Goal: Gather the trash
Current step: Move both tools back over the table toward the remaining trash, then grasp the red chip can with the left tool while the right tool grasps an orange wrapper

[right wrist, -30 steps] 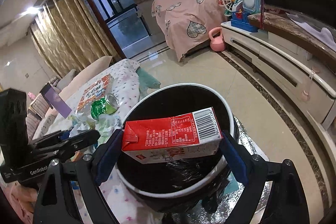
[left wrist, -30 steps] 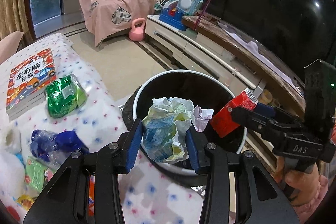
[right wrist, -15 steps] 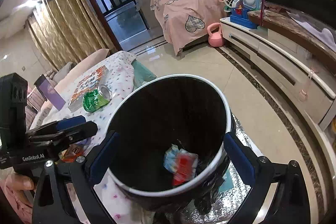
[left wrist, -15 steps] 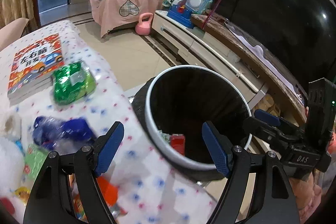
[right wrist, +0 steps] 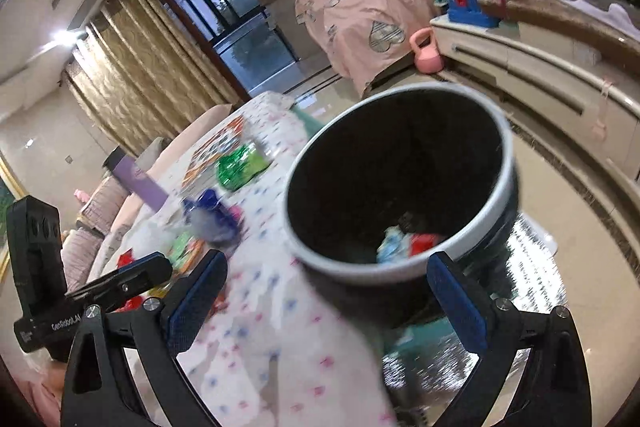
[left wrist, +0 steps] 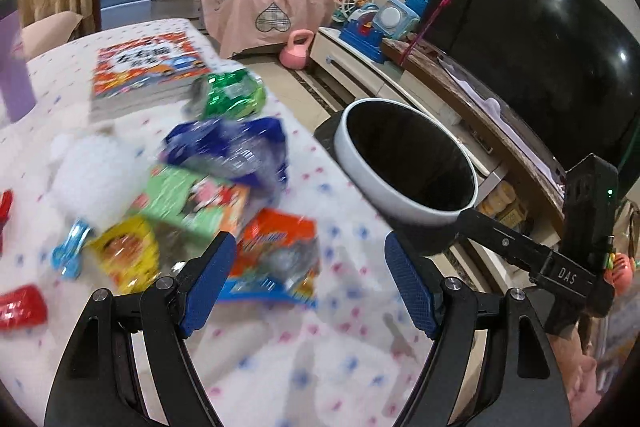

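Both emptied grippers swung from bin (right wrist: 400,187) toward table edge (right wrist: 320,307).

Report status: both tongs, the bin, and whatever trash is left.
Left tongs and right tongs open, empty. Bin holds dropped trash. Wrappers remain on table; nothing blocking.

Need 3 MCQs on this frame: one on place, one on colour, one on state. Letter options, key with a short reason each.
1. The green crushed can lies: A) in the bin B) beside the book C) on the floor
2. The bin rim is: A) white B) red C) green
3. The left gripper is: A) shut on a carton B) shut, empty C) open, empty

B: the can lies on the tablecloth, next to the book.
A: a white ring tops the black bin.
C: its pads stand apart, nothing between them.
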